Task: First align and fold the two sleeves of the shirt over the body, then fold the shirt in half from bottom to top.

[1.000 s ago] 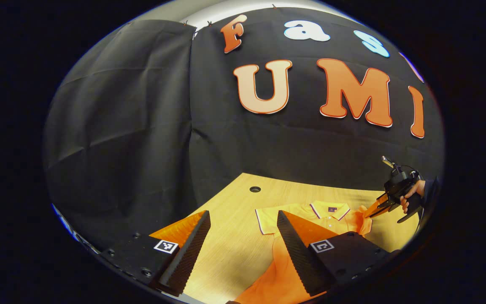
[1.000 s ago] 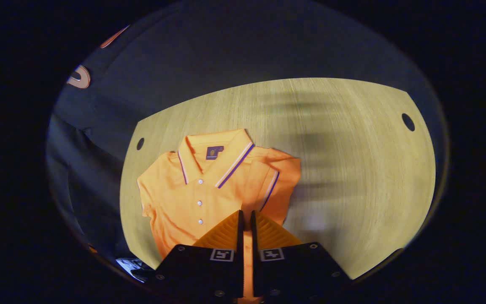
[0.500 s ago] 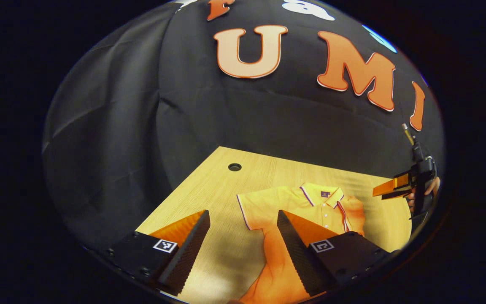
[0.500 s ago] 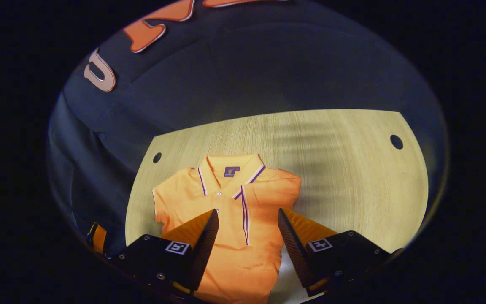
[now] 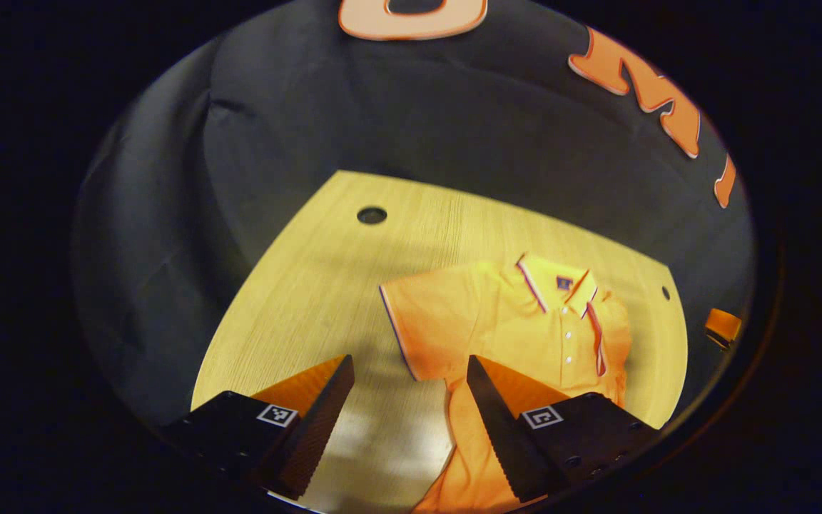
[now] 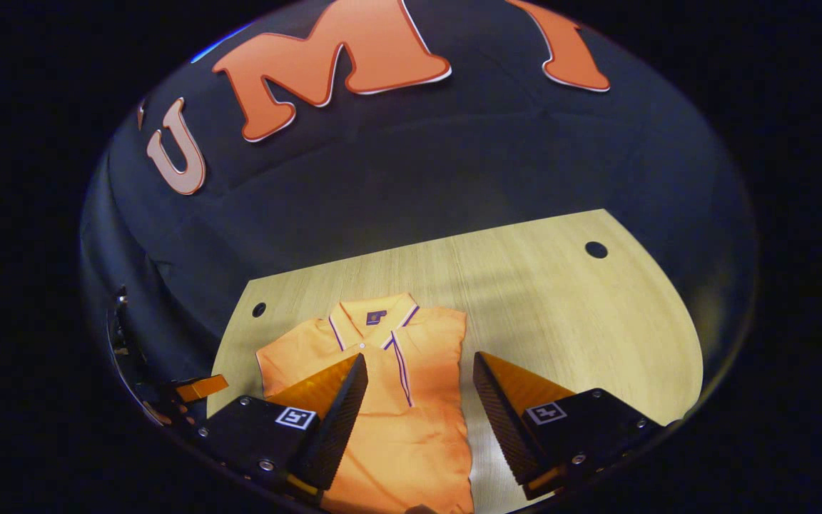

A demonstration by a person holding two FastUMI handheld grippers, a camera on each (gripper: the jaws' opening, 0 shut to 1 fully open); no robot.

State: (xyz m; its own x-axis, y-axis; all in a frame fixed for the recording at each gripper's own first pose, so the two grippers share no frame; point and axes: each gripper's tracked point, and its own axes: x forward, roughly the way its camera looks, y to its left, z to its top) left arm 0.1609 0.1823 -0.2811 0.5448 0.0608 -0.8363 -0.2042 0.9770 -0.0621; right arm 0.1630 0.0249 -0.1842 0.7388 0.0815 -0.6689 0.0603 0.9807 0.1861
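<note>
We see an orange polo shirt [image 6: 397, 400] lying flat on a light wooden table [image 6: 582, 321], collar toward the black cloth wall. Its right sleeve is folded in over the body; the left sleeve [image 5: 429, 325] is spread out on the wood. The left gripper [image 5: 407, 407] hovers above that sleeve's edge, jaws spread wide and empty. The right gripper [image 6: 418, 407] hangs over the shirt's lower body, jaws likewise spread, holding nothing.

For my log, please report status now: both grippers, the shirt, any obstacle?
Left gripper open, holding nothing. Right gripper open, holding nothing. Shirt flat on table; one sleeve folded in, other sleeve spread. No obstacle seen.
</note>
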